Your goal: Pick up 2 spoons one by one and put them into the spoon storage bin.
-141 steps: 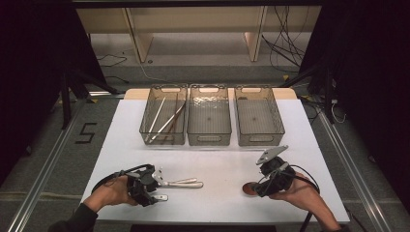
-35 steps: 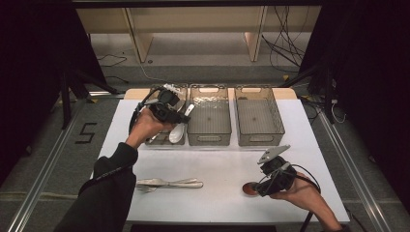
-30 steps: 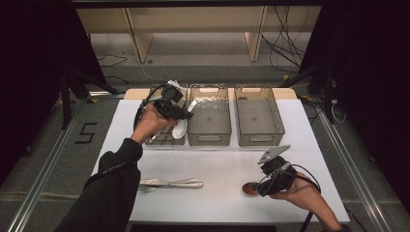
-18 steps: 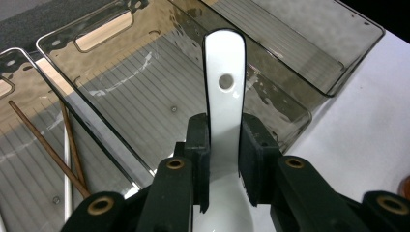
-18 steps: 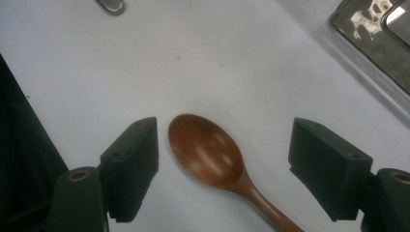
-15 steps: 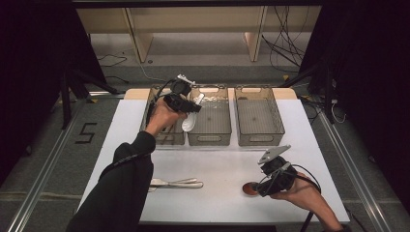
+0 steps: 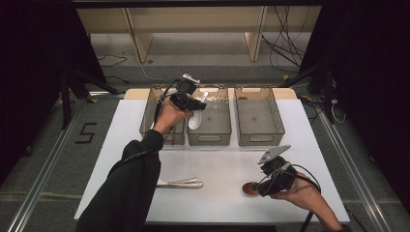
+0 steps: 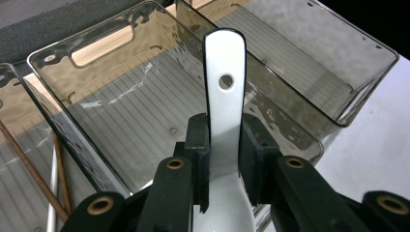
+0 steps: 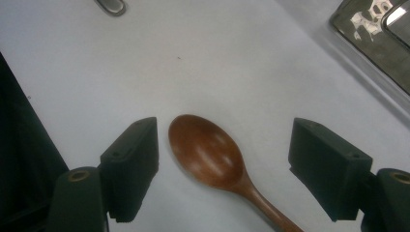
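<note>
My left gripper point(image 7: 195, 103) is shut on a white ceramic spoon point(image 7: 195, 121) and holds it over the middle grey bin point(image 7: 209, 140). In the left gripper view the spoon's handle point(image 8: 224, 106), with a hole near its end, is pinched between both pads and points out over the bin's ribbed floor point(image 8: 140, 125). My right gripper point(image 7: 265, 186) rests low at the table's near right, open. A brown wooden spoon point(image 9: 205, 150) lies on the white table between its pads, touching neither; its bowl point(image 7: 250, 189) also appears in the high view.
Three clear grey bins stand in a row at the back; the left bin point(image 7: 147, 121) holds chopsticks point(image 8: 29, 159), and the right bin point(image 7: 258, 137) stands beside the middle one. Metal cutlery point(image 7: 181, 183) lies on the near table, left of centre; its tip point(image 9: 111, 6) is in the right gripper view.
The left hand has carried the white spoon from above the left bin rightward and farther back, over the middle bin. The right hand and the wooden spoon have stayed put.
</note>
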Tool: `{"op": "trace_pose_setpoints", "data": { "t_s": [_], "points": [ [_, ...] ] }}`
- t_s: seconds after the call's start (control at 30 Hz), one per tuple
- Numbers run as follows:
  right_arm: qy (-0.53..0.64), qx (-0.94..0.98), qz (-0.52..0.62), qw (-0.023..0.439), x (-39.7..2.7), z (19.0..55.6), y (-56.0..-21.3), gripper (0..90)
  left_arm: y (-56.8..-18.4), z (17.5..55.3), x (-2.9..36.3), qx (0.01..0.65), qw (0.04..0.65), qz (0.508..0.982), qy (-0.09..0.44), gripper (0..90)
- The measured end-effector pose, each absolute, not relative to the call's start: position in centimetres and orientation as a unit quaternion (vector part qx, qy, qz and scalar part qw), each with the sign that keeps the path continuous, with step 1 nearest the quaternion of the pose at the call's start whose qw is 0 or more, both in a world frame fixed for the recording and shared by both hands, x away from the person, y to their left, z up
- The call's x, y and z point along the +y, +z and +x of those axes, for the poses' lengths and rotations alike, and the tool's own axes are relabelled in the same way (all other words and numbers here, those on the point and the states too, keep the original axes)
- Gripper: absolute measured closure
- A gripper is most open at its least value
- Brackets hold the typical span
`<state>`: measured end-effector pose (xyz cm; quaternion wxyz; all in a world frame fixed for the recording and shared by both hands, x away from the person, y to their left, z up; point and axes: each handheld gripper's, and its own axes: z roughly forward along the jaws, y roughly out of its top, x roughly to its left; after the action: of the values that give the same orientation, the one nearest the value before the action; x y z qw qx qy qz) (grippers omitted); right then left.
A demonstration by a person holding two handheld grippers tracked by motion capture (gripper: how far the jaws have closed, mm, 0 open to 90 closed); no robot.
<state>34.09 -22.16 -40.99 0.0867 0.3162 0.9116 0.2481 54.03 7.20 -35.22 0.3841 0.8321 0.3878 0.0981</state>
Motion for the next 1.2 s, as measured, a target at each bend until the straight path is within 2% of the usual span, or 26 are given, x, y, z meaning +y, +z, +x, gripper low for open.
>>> {"op": "trace_pose_setpoints", "data": {
  "t_s": [0.53,1.2],
  "points": [
    [0.249,0.912,0.316,0.085,-22.2,34.1,-41.0,27.1,-36.9,54.8,6.7,0.403,0.394,0.82,0.103,74.8],
    [0.248,0.912,0.314,0.086,-22.2,34.1,-40.9,27.2,-38.8,54.9,6.7,0.415,0.373,0.823,0.104,74.1]
  ]
}}
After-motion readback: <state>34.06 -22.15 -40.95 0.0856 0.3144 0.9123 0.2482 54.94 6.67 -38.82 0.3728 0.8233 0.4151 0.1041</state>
